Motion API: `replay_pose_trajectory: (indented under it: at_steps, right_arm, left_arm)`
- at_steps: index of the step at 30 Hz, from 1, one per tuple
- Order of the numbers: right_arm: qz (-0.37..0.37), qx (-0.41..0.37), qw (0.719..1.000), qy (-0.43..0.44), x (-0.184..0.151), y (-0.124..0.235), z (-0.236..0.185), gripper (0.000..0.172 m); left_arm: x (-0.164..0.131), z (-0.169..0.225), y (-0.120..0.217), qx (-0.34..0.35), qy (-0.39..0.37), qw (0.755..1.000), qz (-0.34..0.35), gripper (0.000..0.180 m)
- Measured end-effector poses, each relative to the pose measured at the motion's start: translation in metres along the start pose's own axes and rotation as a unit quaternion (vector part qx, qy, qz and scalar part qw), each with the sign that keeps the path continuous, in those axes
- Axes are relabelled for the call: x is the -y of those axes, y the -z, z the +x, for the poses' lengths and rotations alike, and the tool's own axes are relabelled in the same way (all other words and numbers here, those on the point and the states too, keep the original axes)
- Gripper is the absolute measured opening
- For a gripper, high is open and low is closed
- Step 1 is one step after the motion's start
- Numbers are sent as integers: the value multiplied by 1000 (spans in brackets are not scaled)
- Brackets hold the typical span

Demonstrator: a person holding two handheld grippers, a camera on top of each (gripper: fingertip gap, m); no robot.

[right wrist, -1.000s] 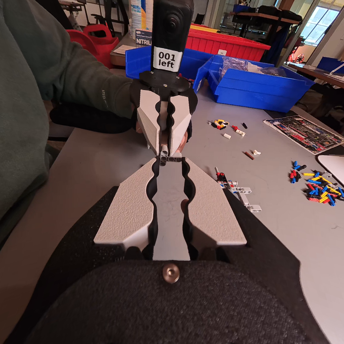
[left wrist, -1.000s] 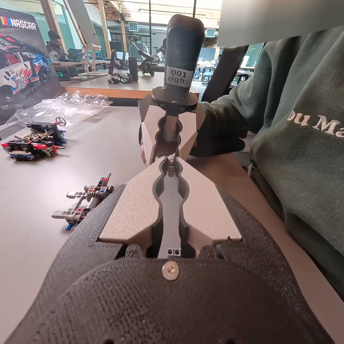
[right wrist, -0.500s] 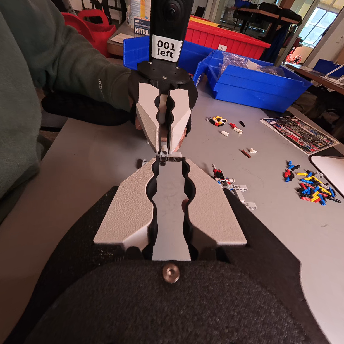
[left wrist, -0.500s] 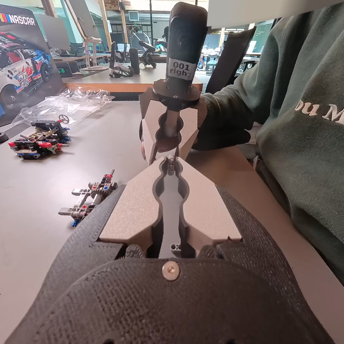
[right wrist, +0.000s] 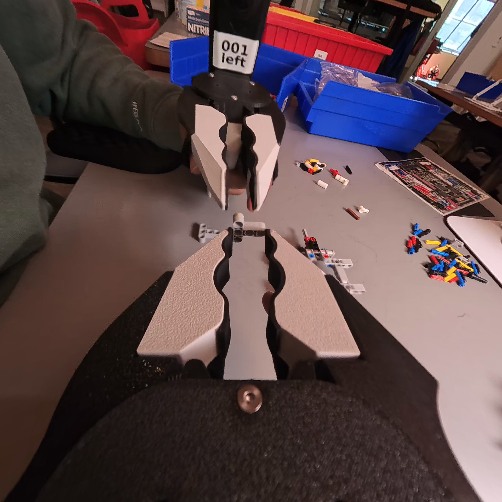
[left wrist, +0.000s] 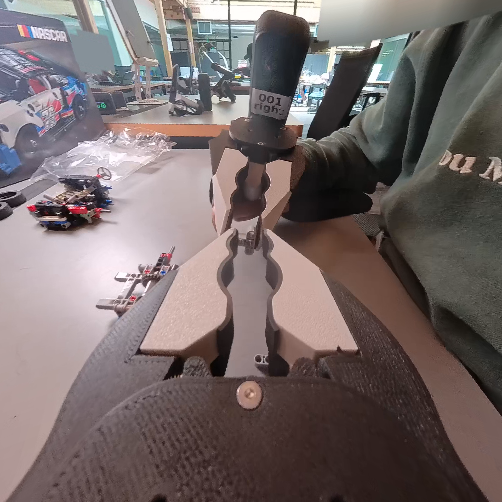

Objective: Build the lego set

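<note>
Between your right fingertips: right gripper pinches a grey L-shaped beam, pads pressed on both its ends.
Just beyond it: left gripper, fingers parted, clear of the beam and gripping nothing.
Beside your right tips: small grey T-piece on the grey table; grey assembly on the other side.
Farther right: pile of coloured pins, instruction sheet.
Far edge: blue bins.

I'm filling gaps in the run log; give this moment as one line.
right gripper: fingers shut on grey brick piece | left gripper: fingers open, just beyond piece, apart | nearby: grey connector, grey subassembly on table
</note>
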State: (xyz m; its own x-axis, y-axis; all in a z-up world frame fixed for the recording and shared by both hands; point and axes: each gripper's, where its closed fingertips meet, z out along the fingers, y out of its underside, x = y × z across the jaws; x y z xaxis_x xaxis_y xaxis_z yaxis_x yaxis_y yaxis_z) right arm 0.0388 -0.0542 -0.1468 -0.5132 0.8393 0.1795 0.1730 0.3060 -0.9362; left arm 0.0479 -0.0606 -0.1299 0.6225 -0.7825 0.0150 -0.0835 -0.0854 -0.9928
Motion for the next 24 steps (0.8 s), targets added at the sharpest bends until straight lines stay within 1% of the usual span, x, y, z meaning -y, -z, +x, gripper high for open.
replay_pose_trajectory:
  at_steps: [2, 3, 6, 9, 13, 17, 21, 24]
  right_arm:
    - [-16, -9, 1000, -1, -7, 5, 8, 22]
    - [-23, -15, 1000, -1, -11, 8, 14, 22]
    - [-40, -26, 999, -8, -24, 21, 28, 22]
    - [-70, -30, 997, -12, -40, 29, 37, 22]
    - [-96, -26, 995, -17, -53, 27, 38, 22]
    - [-105, -27, 994, -9, -55, 24, 35, 22]
    - [-107, -33, 994, -12, -57, 24, 38, 22]
    - [-105, -39, 994, -10, -56, 25, 41, 22]
  left_arm:
    - [-4, -14, 4, 31, 7, 999, -13, 16]
    - [-10, -24, 5, 55, 11, 998, -31, 16]
    - [-41, -51, 12, 120, 1, 985, -125, 17]
    - [-64, -62, 15, 149, -27, 968, -203, 24]
    - [-71, -71, 12, 168, -73, 951, -249, 35]
    - [-68, -81, 12, 179, -102, 939, -275, 51]
    - [-68, -90, 12, 161, -59, 935, -310, 73]
    - [-68, -94, 8, 131, -32, 935, -329, 74]
